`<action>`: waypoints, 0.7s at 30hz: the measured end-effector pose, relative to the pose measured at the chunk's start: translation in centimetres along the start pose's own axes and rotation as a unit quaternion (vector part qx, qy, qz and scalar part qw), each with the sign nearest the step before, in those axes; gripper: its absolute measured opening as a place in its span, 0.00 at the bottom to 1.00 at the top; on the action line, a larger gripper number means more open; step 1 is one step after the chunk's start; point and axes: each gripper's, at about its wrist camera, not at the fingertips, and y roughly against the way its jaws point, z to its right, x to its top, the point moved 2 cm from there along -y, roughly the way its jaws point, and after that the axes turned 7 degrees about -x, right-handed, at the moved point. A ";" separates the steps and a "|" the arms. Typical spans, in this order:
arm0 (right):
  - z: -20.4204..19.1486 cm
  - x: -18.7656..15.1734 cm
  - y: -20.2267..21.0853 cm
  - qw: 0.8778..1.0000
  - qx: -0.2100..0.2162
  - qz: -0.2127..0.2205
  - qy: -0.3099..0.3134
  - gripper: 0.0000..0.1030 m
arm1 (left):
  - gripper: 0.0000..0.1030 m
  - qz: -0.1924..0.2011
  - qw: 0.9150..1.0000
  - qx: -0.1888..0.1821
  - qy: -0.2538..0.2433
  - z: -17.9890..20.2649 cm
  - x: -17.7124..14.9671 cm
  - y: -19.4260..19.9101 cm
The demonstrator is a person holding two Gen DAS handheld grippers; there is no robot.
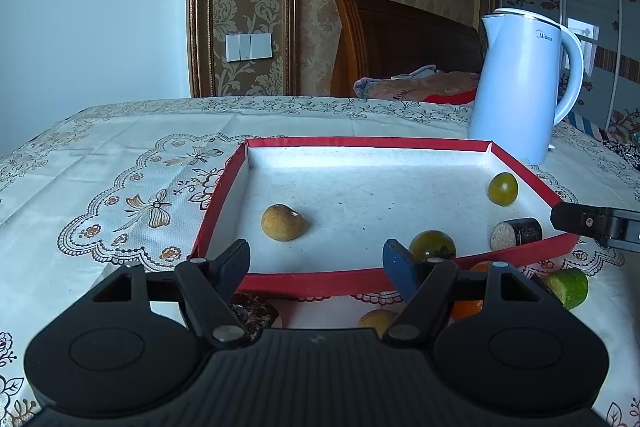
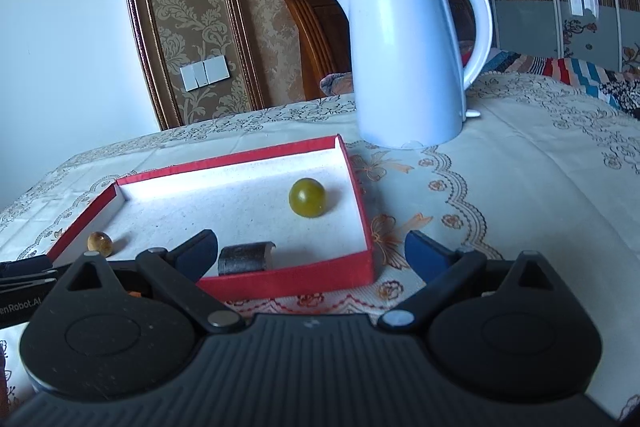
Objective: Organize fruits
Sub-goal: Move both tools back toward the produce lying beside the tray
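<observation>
Left gripper: jaws apart, empty, over the red tray's near rim. Right gripper: jaws wide, empty, at the tray's near right corner. In tray: tan fruit, one, 11 o'clock; green fruits, two, 1–2 o'clock; dark cylinder, one. White kettle, 1 o'clock beyond.

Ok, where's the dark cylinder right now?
The dark cylinder lies on its side inside the red tray, at its near right corner. In the left wrist view a dark green fruit sits just left of it.
</observation>
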 end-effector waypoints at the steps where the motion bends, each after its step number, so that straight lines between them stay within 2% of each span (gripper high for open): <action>1: 0.2 0.0 0.0 1.000 0.001 -0.001 -0.002 0.97 | 0.71 0.002 1.000 0.000 -0.001 0.0 -0.1 0.2; 6: 0.2 -0.1 -0.1 1.000 0.000 -0.006 -0.004 0.98 | 0.71 0.003 1.000 -0.007 0.003 -0.5 -0.5 1.1; 14: 0.3 -0.2 0.0 1.000 -0.001 -0.008 -0.006 0.98 | 0.71 0.002 0.999 -0.022 0.042 -2.2 -1.1 2.1; 21: 0.9 -1.0 0.6 1.000 0.005 -0.021 -0.016 0.98 | 0.71 0.009 0.999 -0.020 0.028 -1.8 -1.3 2.7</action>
